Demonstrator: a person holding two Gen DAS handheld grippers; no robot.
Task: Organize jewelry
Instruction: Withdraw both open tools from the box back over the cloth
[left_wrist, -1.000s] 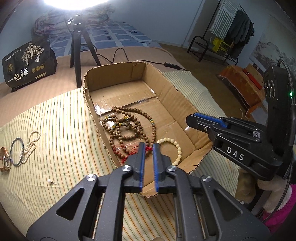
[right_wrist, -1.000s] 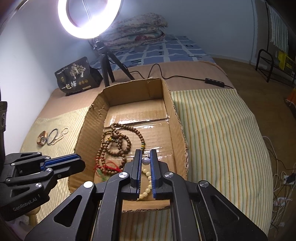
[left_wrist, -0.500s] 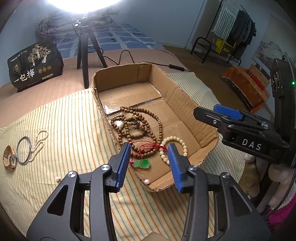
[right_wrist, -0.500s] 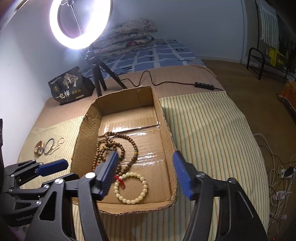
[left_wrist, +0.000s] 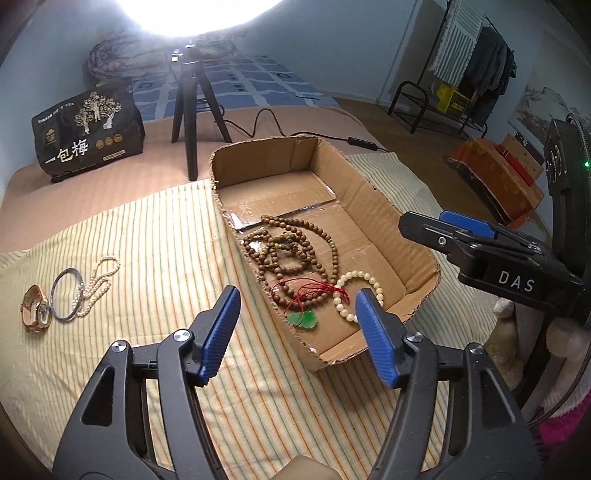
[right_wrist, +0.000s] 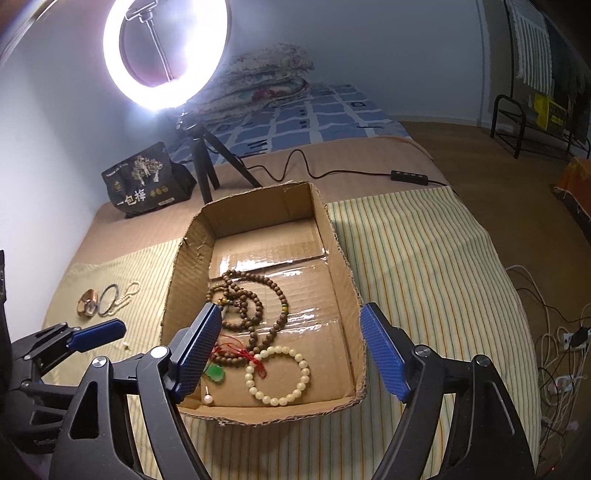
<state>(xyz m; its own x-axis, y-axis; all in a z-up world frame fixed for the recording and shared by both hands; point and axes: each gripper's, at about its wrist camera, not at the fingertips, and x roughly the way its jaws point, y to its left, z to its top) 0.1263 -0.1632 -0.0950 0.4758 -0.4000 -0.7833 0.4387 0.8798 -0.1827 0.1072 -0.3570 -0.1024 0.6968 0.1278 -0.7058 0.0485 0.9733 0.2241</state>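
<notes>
An open cardboard box (left_wrist: 373, 199) (right_wrist: 340, 254) on the striped cloth holds brown wooden bead strands (left_wrist: 295, 251) (right_wrist: 251, 299), a cream bead bracelet (left_wrist: 356, 295) (right_wrist: 279, 374), a green pendant on red cord (left_wrist: 303, 318) (right_wrist: 216, 373) and a small pearl earring (right_wrist: 208, 399). Left of the box lie a watch (left_wrist: 35, 308) (right_wrist: 88, 302), a silver bangle (left_wrist: 66, 293) and a pearl string (left_wrist: 98, 286). My left gripper (left_wrist: 297, 334) is open and empty above the box's near left corner. My right gripper (right_wrist: 291, 349) is open and empty above the box's near end.
A ring light on a black tripod (left_wrist: 192, 110) (right_wrist: 201, 155) stands behind the box, with its cable (right_wrist: 317, 170) running right. A black printed bag (left_wrist: 86, 136) (right_wrist: 147, 181) sits at the back left. The bed edge drops off to the right (right_wrist: 517, 280).
Both grippers opened from shut and pulled back and up from the box. The right one let go of the small pearl earring, which now lies in the box's near corner.
</notes>
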